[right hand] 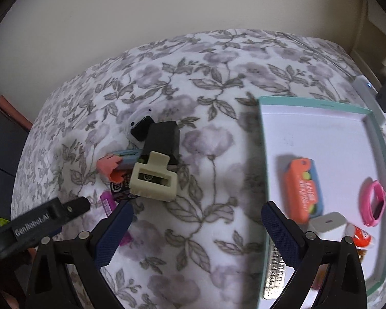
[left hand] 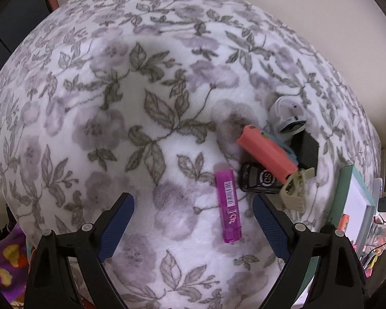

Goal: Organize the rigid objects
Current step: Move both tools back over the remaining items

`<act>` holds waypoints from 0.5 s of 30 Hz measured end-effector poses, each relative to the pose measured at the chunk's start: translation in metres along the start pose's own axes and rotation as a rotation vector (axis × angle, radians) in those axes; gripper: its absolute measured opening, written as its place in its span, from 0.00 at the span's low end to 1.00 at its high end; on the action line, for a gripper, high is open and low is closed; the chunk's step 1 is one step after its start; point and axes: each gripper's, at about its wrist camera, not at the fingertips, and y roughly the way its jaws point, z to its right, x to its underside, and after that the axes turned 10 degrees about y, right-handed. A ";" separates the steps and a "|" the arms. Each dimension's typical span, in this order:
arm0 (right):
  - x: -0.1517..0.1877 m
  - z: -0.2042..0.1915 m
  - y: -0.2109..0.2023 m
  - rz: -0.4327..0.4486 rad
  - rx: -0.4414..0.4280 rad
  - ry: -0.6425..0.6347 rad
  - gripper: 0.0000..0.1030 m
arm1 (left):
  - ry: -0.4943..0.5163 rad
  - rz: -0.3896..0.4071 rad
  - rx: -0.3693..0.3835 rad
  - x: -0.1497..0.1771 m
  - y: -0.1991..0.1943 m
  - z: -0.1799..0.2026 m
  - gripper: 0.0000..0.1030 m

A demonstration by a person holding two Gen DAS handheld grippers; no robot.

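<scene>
A pile of small objects lies on the floral blanket (left hand: pixel 141 103): a purple tube (left hand: pixel 229 206), a coral bar (left hand: pixel 266 150), a black fob with a round logo (left hand: pixel 257 181), a beige clip (left hand: pixel 293 193), a black box (left hand: pixel 305 152) and a white device (left hand: pixel 287 118). My left gripper (left hand: pixel 193 199) is open above the blanket, with the purple tube lying between its fingertips. In the right wrist view the beige clip (right hand: pixel 153 177) and black box (right hand: pixel 163 139) sit left of the teal-rimmed tray (right hand: pixel 321 104). My right gripper (right hand: pixel 196 207) hangs open and holds nothing, between the pile and the tray.
The tray holds an orange and blue case (right hand: pixel 302 188), a pink band (right hand: pixel 374 203), a white adapter (right hand: pixel 326 222) and a red and white item (right hand: pixel 362 237). A metal toothed piece (right hand: pixel 275 275) lies at the tray's near corner. A wall (right hand: pixel 167 13) runs behind the bed.
</scene>
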 end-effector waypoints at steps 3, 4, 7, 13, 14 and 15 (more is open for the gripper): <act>-0.002 0.000 0.003 0.007 -0.014 0.020 0.98 | -0.014 -0.024 -0.001 0.001 0.008 -0.003 0.91; -0.004 0.001 0.004 0.015 -0.016 0.031 0.98 | -0.020 -0.031 -0.005 0.001 0.011 -0.005 0.91; -0.008 0.004 0.006 0.013 -0.041 0.075 0.98 | -0.031 -0.041 -0.006 0.002 0.014 -0.007 0.91; -0.014 0.006 0.017 -0.024 -0.112 0.125 0.90 | 0.007 -0.044 0.009 0.003 0.017 0.003 0.90; -0.014 0.005 0.018 -0.029 -0.121 0.128 0.90 | 0.019 -0.044 0.008 0.002 0.019 0.007 0.90; -0.014 0.005 0.020 -0.037 -0.131 0.131 0.87 | 0.027 -0.045 0.008 0.002 0.019 0.009 0.89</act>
